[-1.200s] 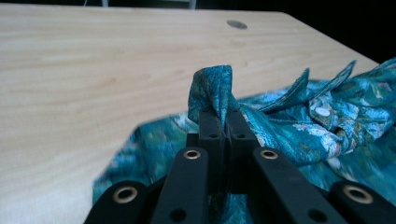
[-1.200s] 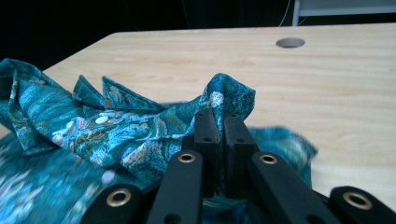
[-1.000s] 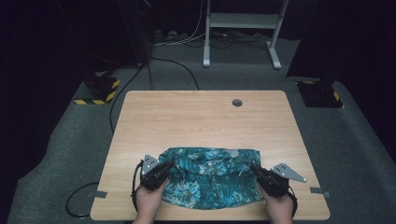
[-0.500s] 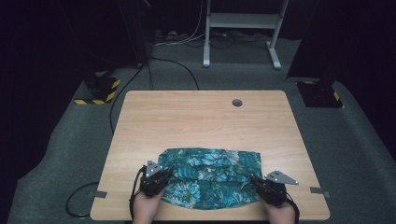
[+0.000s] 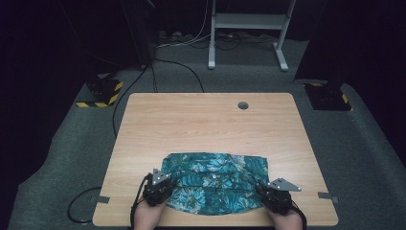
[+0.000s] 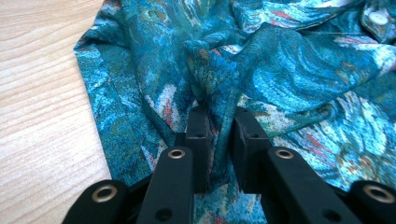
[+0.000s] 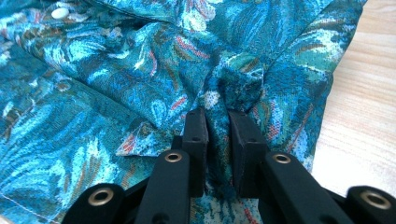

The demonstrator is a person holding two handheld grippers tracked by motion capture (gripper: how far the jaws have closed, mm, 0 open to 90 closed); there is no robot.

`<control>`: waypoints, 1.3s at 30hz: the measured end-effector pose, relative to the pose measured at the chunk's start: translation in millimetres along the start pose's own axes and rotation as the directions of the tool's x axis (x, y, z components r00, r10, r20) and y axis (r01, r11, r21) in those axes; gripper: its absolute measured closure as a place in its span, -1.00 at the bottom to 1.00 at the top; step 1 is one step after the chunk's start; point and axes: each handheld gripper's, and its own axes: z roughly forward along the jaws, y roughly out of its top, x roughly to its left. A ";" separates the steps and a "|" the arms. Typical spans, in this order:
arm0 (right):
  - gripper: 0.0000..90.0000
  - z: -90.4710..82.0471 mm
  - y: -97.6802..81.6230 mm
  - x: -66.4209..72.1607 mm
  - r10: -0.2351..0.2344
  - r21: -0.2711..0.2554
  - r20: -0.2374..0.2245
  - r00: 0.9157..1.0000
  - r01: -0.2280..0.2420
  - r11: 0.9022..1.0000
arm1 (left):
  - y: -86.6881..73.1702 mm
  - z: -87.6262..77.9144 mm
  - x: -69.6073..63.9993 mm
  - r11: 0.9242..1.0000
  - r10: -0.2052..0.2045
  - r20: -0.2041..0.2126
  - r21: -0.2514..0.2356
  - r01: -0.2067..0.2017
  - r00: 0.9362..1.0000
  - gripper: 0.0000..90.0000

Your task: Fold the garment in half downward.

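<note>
Each of the two grippers, the left gripper (image 6: 215, 122) and the right gripper (image 7: 215, 122), has just been easing its narrow jaws apart around a pinched ridge of the teal floral-print folded cloth garment (image 5: 214, 181) lying on the light wooden table (image 5: 201, 124), so the release step seems in hand, and next likely calls for backing clear.

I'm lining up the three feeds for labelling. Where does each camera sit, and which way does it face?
High view: above the person's side, looking forward and down at the table; forearms, left tool, right tool.
Left gripper view: rides the left tool, looking along its black jaws, a fabric fold between them.
Right gripper view: rides the right tool, likewise.
Shared: the teal patterned shirt on the wood tabletop.
</note>
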 end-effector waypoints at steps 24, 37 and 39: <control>0.75 57.6 57.2 -43.2 0.011 0.030 0.047 0.999 -0.012 0.999 | 57.8 58.6 40.5 0.994 -0.111 -0.029 -0.025 0.111 0.993 0.71; 0.25 49.9 80.2 -53.5 0.035 -0.016 0.039 0.999 -0.034 0.999 | 84.6 46.7 35.3 0.995 -0.078 -0.003 -0.055 0.078 0.997 -0.17; 0.13 43.7 92.3 -52.3 0.017 -0.048 0.035 0.999 -0.016 0.999 | 90.4 45.8 33.3 0.996 -0.061 -0.006 -0.061 0.060 0.998 -0.30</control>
